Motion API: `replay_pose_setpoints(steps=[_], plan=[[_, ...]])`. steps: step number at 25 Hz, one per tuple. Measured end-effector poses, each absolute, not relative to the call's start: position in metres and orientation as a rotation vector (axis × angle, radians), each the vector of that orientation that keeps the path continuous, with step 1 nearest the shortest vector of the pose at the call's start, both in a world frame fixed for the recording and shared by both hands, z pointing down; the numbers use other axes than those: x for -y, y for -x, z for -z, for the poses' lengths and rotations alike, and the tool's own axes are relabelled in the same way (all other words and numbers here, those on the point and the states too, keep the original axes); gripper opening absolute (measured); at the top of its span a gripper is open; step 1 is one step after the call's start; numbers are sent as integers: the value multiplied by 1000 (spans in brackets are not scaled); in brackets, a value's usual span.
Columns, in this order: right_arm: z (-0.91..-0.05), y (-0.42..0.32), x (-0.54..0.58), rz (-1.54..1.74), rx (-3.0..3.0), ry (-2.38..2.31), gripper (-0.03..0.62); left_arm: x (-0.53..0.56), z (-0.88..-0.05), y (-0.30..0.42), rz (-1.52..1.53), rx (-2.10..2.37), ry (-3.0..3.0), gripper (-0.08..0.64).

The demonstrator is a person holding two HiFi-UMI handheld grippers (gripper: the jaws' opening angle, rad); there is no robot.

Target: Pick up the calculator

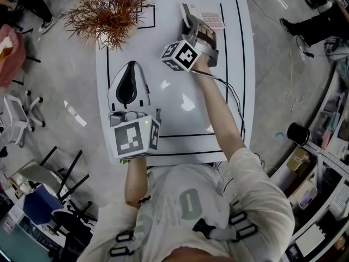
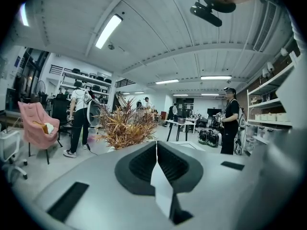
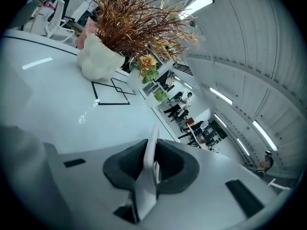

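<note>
Right tool [image 3: 152, 150]: clenched on the calculator [image 1: 211, 15], whose thin white edge stands between the pads. Calculator: at the far end of the white table [image 1: 229, 81], inside the black outline.
Left tool [image 2: 157, 147]: jaws pressed together, empty, over the near left part of the table.
Dried plant [image 1: 112, 7]: far left corner.

A dried rust-coloured plant [image 1: 112, 7] stands at the far left corner of the white, black-lined table [image 1: 180, 113]
</note>
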State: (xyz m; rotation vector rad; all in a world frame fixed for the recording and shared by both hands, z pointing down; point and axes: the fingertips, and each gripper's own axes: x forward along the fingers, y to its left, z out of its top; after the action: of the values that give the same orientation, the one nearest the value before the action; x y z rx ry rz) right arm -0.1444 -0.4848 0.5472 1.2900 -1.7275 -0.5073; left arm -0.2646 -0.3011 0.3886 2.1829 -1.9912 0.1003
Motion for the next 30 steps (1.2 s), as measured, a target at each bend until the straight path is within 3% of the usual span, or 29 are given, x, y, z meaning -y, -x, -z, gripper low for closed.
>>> replay_pose_setpoints(steps=[15,30], plan=[[-511,137,486,449,1825,-1332,52,296,-363,260,-46,2015,-2228,21],[-360,122,441,418,2175,-1446,52,280,-291,241,105,2113,-2296,21]])
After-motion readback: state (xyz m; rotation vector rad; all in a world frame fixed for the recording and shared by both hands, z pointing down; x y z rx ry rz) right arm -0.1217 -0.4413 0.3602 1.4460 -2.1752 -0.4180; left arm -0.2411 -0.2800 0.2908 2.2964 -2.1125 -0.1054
